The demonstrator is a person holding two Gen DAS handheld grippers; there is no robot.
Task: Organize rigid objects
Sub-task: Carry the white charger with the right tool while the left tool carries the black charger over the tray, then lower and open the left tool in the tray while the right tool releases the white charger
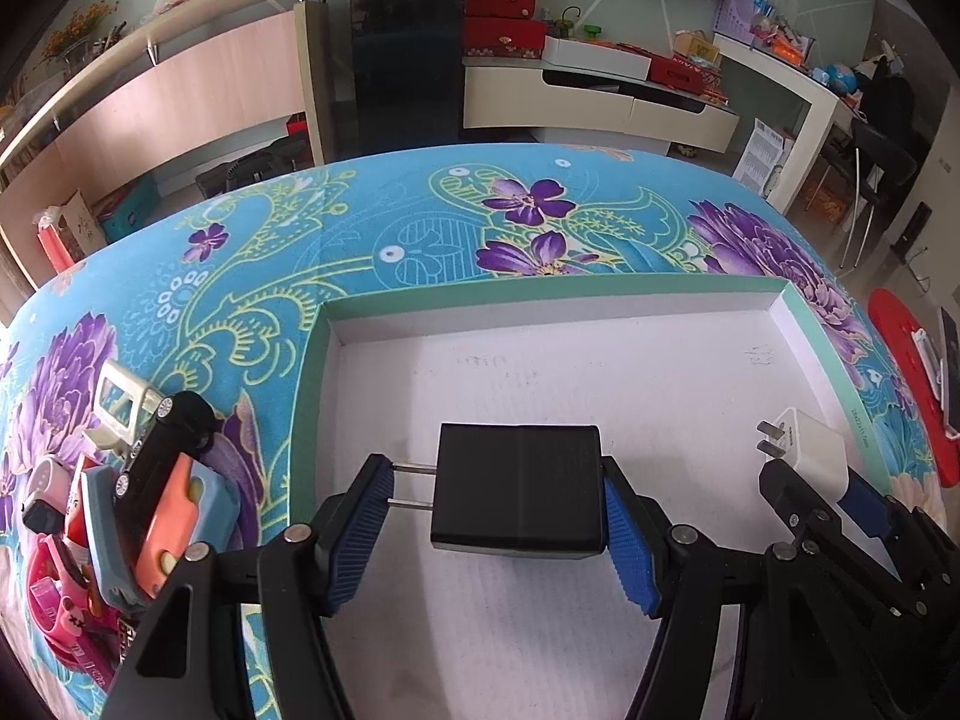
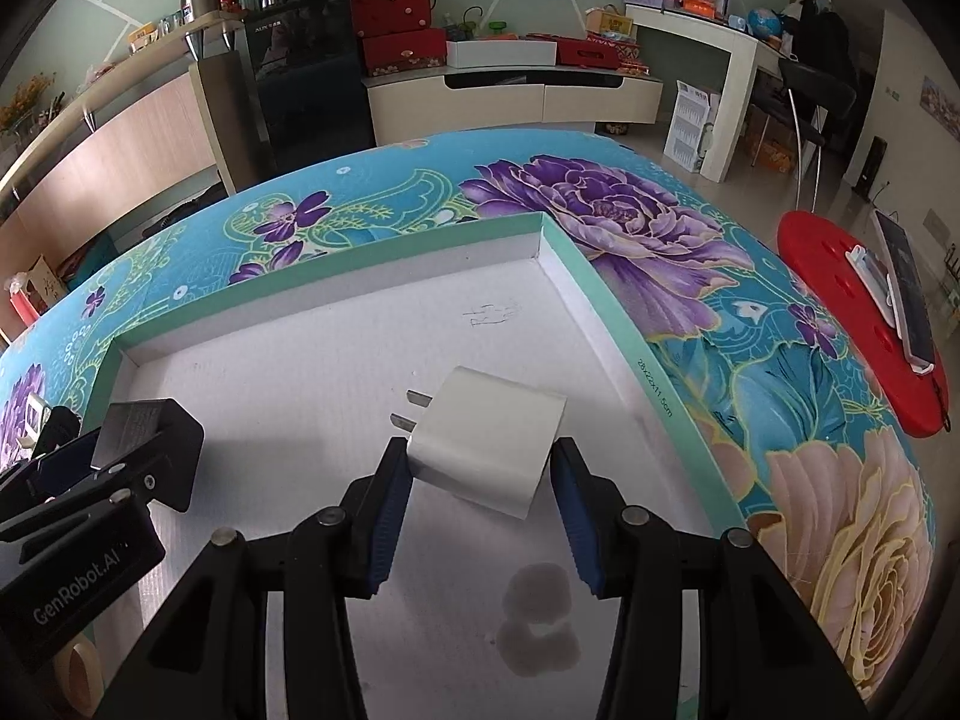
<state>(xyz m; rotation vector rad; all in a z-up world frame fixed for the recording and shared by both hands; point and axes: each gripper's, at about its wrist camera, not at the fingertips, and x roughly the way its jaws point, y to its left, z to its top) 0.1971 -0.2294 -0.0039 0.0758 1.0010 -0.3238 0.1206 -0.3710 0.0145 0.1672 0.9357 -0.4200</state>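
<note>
1. Blue floral cloth with purple blossoms (image 1: 420, 222) covers the table, and a shallow white cardboard box lid with a mint-green rim (image 1: 456, 294) lies on it as the landmark; a cabinet and shelves fill the room behind.
2. Left wrist view: the left gripper (image 1: 501, 531) hangs over the lid's near middle, jaws clamped on a black rectangular plastic charger (image 1: 519, 489), its two metal prongs pointing toward the left pad. The lid floor beyond it is bare up to the far wall.
3. Outside the lid's left rim lies a heap of small toys (image 1: 120, 492): cars and watches, close to the rim.
4. Toward the lid's right rim, the right gripper (image 1: 810, 489) holds a white square plastic charger (image 1: 810, 450).
5. Right wrist view: the right gripper (image 2: 480, 486) has its jaws clamped on the white charger (image 2: 489, 447), prongs pointing left, near the lid's right rim (image 2: 606, 312). Bare floor reaches the far corner; a grey stain (image 2: 537, 618) marks the near floor.
6. At the lid's left side is the left gripper (image 2: 120, 468) with the black charger (image 2: 153, 441).
</note>
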